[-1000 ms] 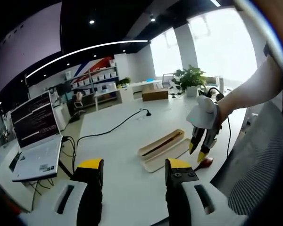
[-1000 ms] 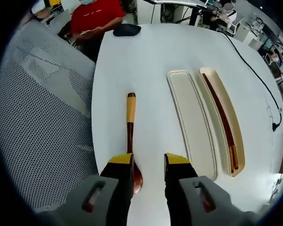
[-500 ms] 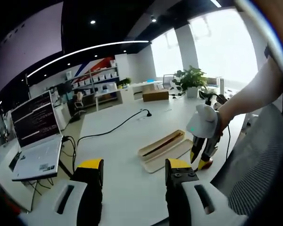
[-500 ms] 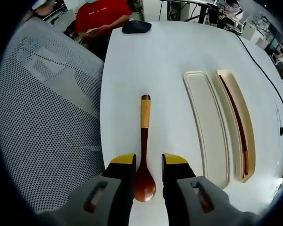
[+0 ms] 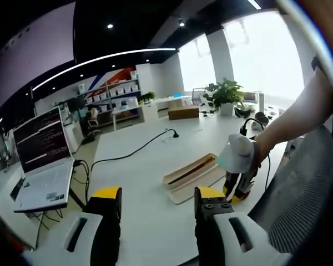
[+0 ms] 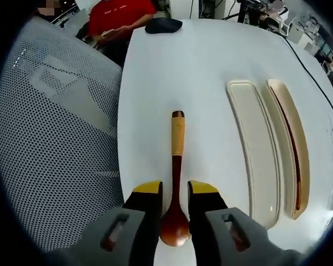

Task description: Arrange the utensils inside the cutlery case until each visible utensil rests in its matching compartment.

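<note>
A wooden spoon (image 6: 175,183) is seen lying flat on the white counter (image 6: 200,77), its dark bowl framed between the yellow-tipped jaws of the right hand-held gripper (image 6: 174,194); the jaws are set narrowly on either side of the bowl, though whether they press on it cannot be told. The spoon's pale handle end is pointed away from the jaws. To the spoon's right in the right gripper view, the cutlery case (image 6: 295,149) is laid open beside its shallow cream lid (image 6: 254,144), the two touching along their length; a pair of dark chopsticks (image 6: 293,152) is held inside the case. A grey mesh chair back (image 6: 50,144) is seen at the counter's edge.

In the left gripper view, the left hand-held gripper (image 5: 158,202) is held wide apart with nothing between its jaws, above the counter, and the right hand-held gripper is seen lowered just beside the case. A laptop (image 5: 41,160) is shown open to the left.
</note>
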The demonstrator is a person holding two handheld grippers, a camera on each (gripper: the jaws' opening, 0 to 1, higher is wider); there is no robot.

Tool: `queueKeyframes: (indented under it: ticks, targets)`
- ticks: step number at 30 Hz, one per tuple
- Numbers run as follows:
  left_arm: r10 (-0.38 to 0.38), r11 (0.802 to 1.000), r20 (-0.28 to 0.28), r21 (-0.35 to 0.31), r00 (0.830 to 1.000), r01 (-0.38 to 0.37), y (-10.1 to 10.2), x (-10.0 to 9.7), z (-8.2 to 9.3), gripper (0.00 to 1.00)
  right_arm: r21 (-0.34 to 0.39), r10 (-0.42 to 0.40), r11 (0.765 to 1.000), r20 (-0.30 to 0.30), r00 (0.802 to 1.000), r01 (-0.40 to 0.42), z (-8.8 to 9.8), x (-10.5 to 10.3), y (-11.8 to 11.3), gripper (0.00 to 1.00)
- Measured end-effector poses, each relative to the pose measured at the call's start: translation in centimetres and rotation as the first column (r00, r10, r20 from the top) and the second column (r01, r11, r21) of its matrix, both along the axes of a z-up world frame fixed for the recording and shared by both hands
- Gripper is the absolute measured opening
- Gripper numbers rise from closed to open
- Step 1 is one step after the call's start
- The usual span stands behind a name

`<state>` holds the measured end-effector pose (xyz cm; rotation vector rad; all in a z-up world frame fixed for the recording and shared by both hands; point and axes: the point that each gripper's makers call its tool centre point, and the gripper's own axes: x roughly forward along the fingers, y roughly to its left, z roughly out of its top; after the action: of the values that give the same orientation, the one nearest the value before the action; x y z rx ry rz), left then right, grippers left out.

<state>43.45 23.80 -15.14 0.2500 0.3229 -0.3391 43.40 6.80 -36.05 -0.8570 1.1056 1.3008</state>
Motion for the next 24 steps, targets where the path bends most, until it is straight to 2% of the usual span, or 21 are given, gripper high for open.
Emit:
queueKeyframes:
  ticks: [3,4,7,12,13,15,20,24]
  targets:
    - [-0.003,1.000,-0.002,0.000,1.000,0.003,-0.04,0.00,-0.03,0.54,-0.024,0.025,0.999,0.002,1.000,-0.025,-0.42,-0.27,-0.41,0.14]
    - [-0.003,1.000,-0.002,0.000,1.000,0.003,-0.05,0.00,-0.04,0.54,-0.009,0.035,0.999,0.013,0.999,-0.035,-0.30,-0.25,-0.09,0.14]
    - [-0.007,1.000,-0.005,0.000,1.000,0.007,-0.12,0.02,-0.09,0.54,-0.014,0.019,1.000,0.012,1.000,-0.019,-0.25,-0.23,-0.14,0.14]
    - [-0.011,1.000,-0.009,0.000,1.000,0.011,-0.22,0.04,-0.16,0.54,-0.037,0.086,0.996,0.086,0.993,-0.083,-0.43,0.14,-0.23,0.09]
    - [-0.011,1.000,-0.009,0.001,1.000,0.011,-0.22,0.05,-0.18,0.54,-0.039,0.084,0.996,0.100,0.991,-0.080,-0.48,0.32,-0.23,0.07]
    - [-0.015,1.000,-0.013,0.004,1.000,0.015,-0.27,0.05,-0.27,0.54,-0.042,0.061,0.997,0.089,0.994,-0.057,-0.59,0.33,-0.13,0.07]
    - [-0.045,0.999,-0.026,0.027,0.999,0.046,-0.83,-0.05,-0.60,0.53,-0.061,0.068,0.996,0.103,0.992,-0.062,-0.49,0.26,-0.15,0.07]
    - [-0.038,0.999,-0.026,0.024,0.999,0.039,-0.65,-0.05,-0.60,0.53,-0.047,0.053,0.998,0.114,0.992,-0.048,-0.45,0.31,-0.20,0.07]
